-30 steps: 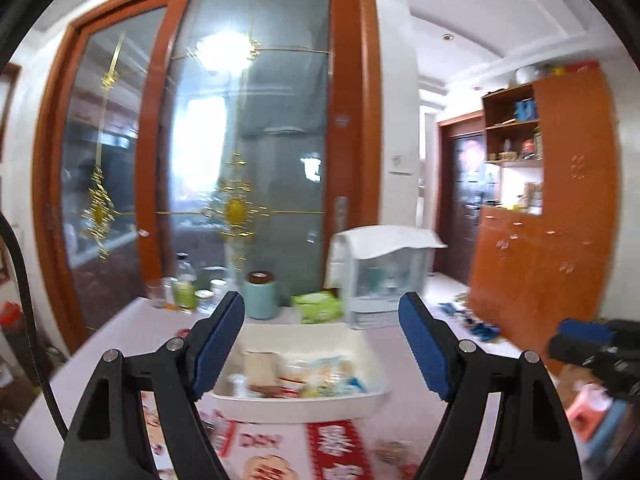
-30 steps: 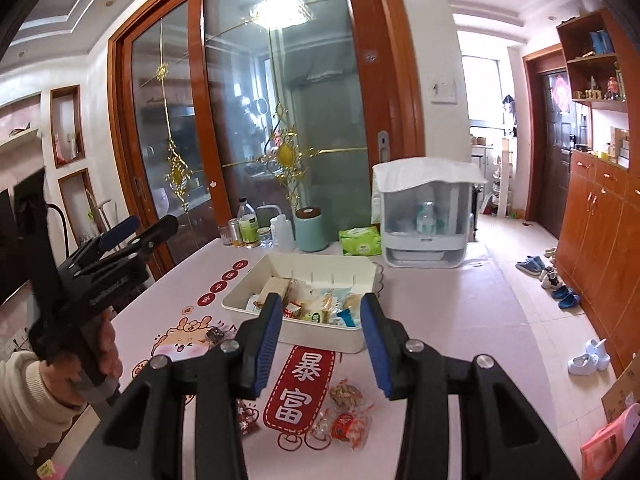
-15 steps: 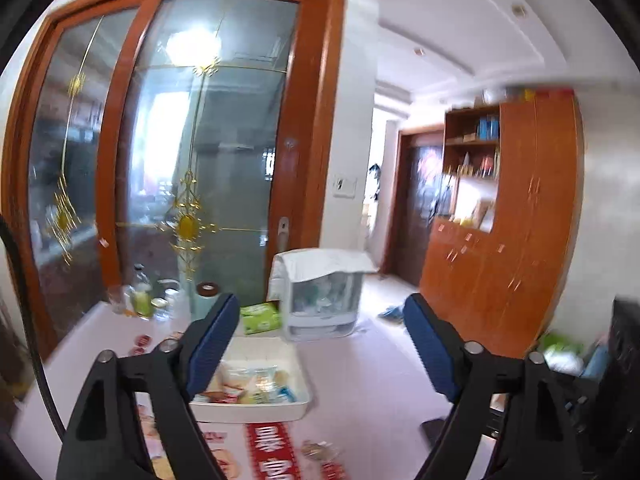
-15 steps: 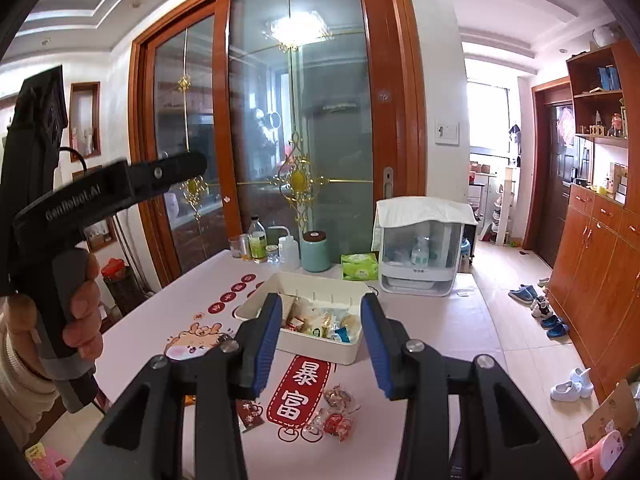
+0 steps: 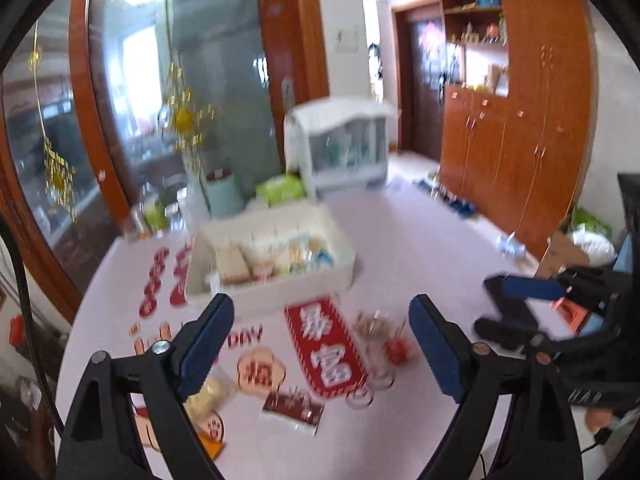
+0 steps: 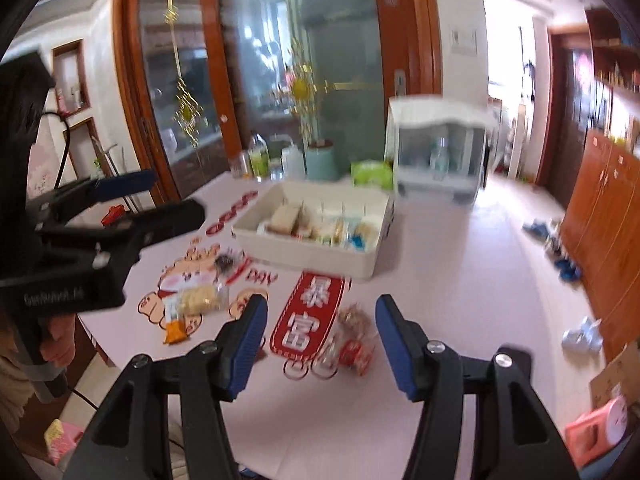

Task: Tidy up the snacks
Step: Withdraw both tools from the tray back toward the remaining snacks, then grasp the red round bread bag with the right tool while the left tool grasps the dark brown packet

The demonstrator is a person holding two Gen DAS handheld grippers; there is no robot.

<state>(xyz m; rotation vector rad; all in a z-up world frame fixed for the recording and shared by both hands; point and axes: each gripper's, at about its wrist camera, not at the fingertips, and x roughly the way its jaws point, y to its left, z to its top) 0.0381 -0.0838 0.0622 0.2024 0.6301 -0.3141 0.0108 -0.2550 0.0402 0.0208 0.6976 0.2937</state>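
Note:
A white bin (image 5: pixel 280 296) (image 6: pixel 312 258) with several snack packs inside stands mid-table. Loose snacks lie in front of it: a yellow pack (image 5: pixel 208 392) (image 6: pixel 196 300), a brown packet (image 5: pixel 292 406), clear packets with red and brown pieces (image 5: pixel 384 336) (image 6: pixel 352 336), and a small dark packet (image 6: pixel 226 262). My left gripper (image 5: pixel 320 302) hovers above the table's near part, its jaws opening with nothing between them. My right gripper (image 6: pixel 322 300) hangs over the red mat (image 6: pixel 308 316), jaws also opening and empty. Each gripper shows in the other's view: right gripper (image 5: pixel 520 304), left gripper (image 6: pixel 140 204).
Behind the bin stand a white covered cabinet (image 5: pixel 340 144) (image 6: pixel 436 152), a green tissue pack (image 5: pixel 280 188), a teal canister (image 5: pixel 224 192) and bottles (image 6: pixel 258 158). Glass sliding doors rise behind the table. Wooden cupboards (image 5: pixel 520 120) and shoes on the floor (image 6: pixel 564 260) are to the right.
Both views have tipped down toward the table, so the loose snacks in front of the bin now show. Both pairs of jaws stand wider than before.

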